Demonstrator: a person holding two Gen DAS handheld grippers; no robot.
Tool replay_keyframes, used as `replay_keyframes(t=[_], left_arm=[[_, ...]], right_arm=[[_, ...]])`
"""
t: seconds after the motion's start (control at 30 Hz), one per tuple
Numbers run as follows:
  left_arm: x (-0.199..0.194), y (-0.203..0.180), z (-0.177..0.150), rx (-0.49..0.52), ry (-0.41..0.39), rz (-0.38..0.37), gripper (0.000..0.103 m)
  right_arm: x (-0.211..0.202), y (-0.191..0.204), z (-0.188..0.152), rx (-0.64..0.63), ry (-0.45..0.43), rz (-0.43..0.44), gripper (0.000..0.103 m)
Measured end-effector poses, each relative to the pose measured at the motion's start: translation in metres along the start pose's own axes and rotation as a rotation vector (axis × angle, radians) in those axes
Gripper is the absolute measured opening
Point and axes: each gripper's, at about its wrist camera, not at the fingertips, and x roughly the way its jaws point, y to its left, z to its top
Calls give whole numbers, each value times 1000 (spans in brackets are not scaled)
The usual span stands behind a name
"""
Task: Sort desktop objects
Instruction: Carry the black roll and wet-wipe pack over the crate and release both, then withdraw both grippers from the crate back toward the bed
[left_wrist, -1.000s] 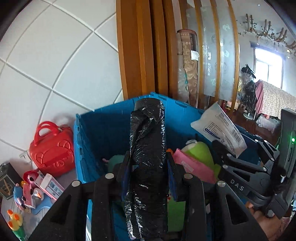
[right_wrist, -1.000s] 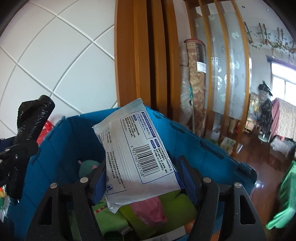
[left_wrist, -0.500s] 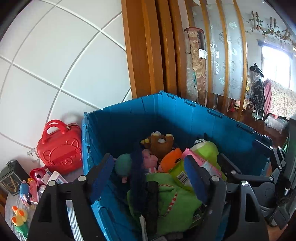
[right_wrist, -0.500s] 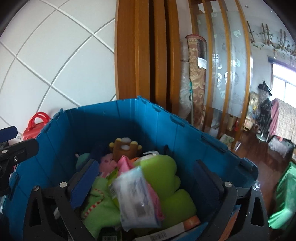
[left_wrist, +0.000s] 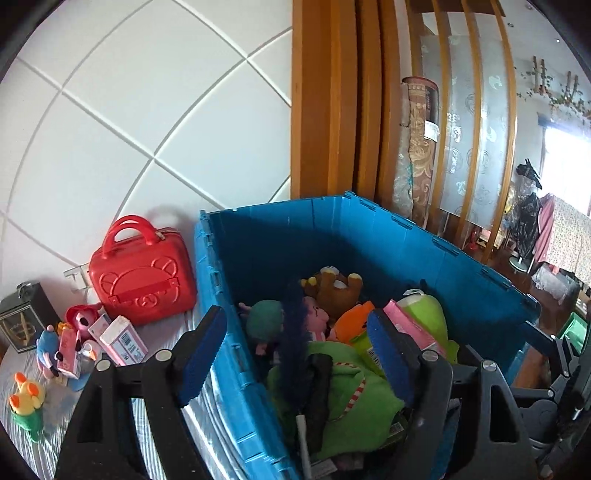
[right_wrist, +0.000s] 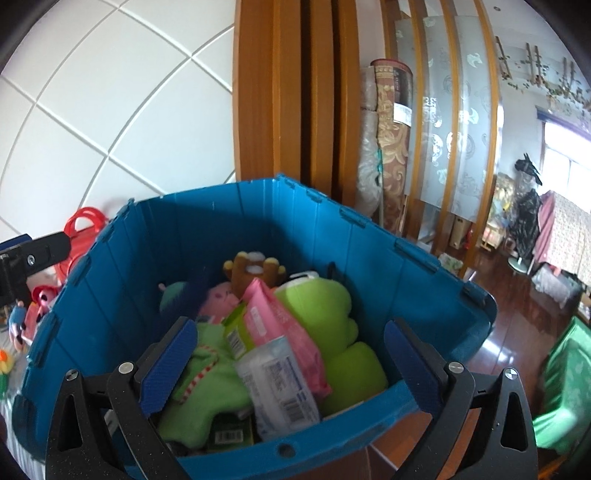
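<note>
Both hand-held grippers, left (left_wrist: 291, 354) and right (right_wrist: 291, 363), are hovering spread and empty over the blue bin (left_wrist: 369, 236), remaining toys (left_wrist: 70, 343) lying left of the bin, nearer the left one.

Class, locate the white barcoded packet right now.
In the right wrist view, the white packet lies inside the blue bin, near its front wall, on the pink pack beside the green plush.

Upper left of your frames: white tiled wall (left_wrist: 147, 110). Centre top: wooden door frame (left_wrist: 325, 103), then frosted glass panels (right_wrist: 439, 110). A rolled patterned carpet (left_wrist: 417, 147) leans there. Far right: bright window (right_wrist: 569, 162), dark polished floor (right_wrist: 509, 295).
</note>
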Motion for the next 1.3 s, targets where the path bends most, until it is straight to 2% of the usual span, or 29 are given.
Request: replay_keyframes(t=[0.13,0.33,0.5,0.67,0.8,1.03,1.3], left_arm=[[-23,29,-7,-33,-24,19,78],[-60,88,-26,-78,-50,94,78],[-92,158,-51,-117,-44,188,78],[-117,248,-90,-193,4,289,78],[-137,318,-126,-256,49,374,78],[-161,427,-190,-367,117,515,78],[-154,515,-259,-511,203,595,78]], right_arm=[[-13,18,1,0,-9,15,103],[-46,76,3,-49,-59,102,103],[-74,136,4,-101,-96,176,103],[-91,215,2,-171,-107,265,103],[-93,282,-10,-232,-68,336,103],[-81,386,-40,-319,55,492,103],[-53,494,-82,-456,185,633,103]])
